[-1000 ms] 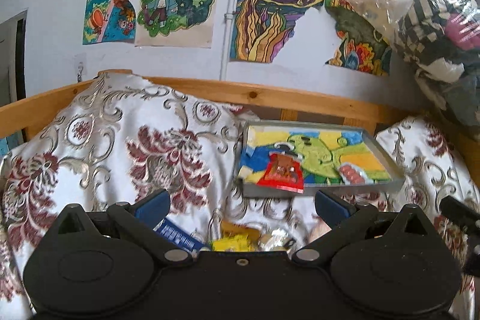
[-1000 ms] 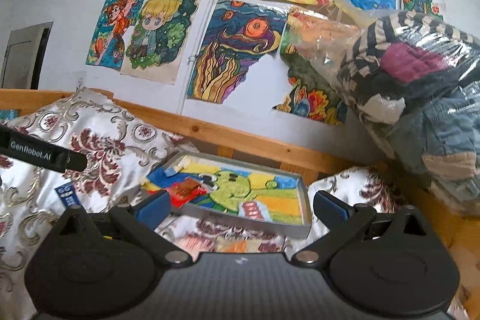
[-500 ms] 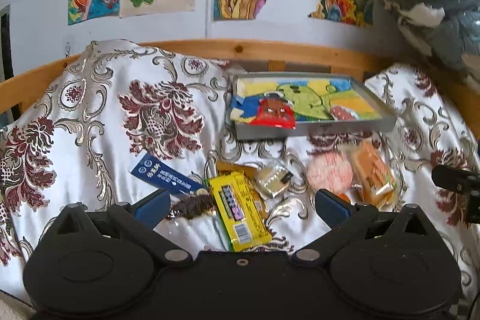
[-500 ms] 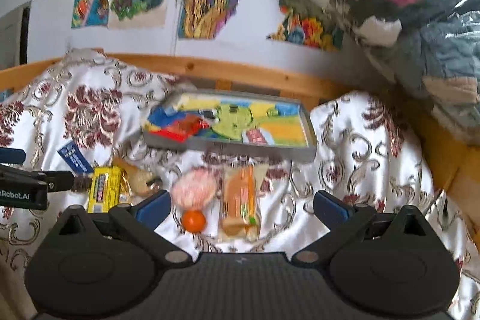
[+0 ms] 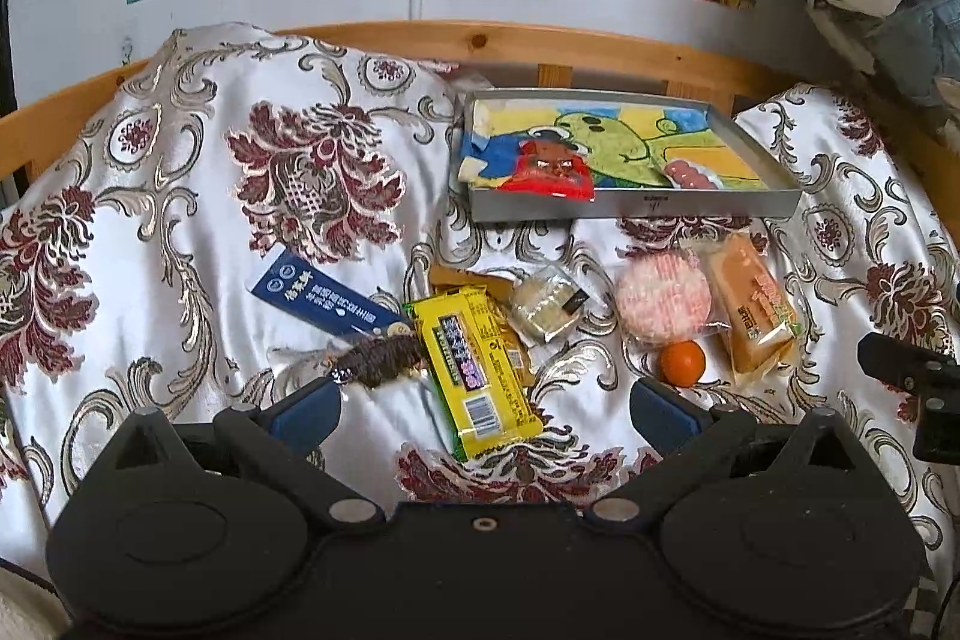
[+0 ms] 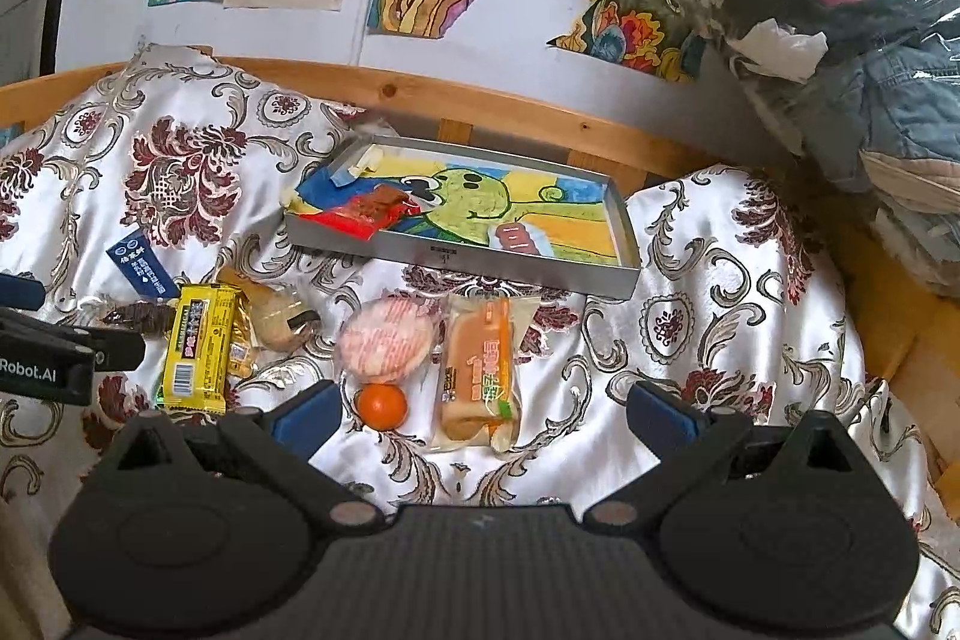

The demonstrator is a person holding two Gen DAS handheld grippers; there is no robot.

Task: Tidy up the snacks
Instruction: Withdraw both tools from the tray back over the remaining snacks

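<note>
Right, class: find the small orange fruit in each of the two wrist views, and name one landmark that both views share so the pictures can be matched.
Left wrist view: the small orange fruit lies right of centre, just below the round pink snack.
Right wrist view: the fruit lies left of centre, near the gripper's left fingertip.
Shared landmark: the grey tray beyond it.

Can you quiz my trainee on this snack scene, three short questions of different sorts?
1. True or false: the red snack packet lies inside the grey tray.
2. Which lies nearest the small orange: A) blue packet, B) round pink packet, C) tray?
3. Fill in: the left claw and right claw are both ____.

Key: 1 true; 2 B; 3 open.
</note>
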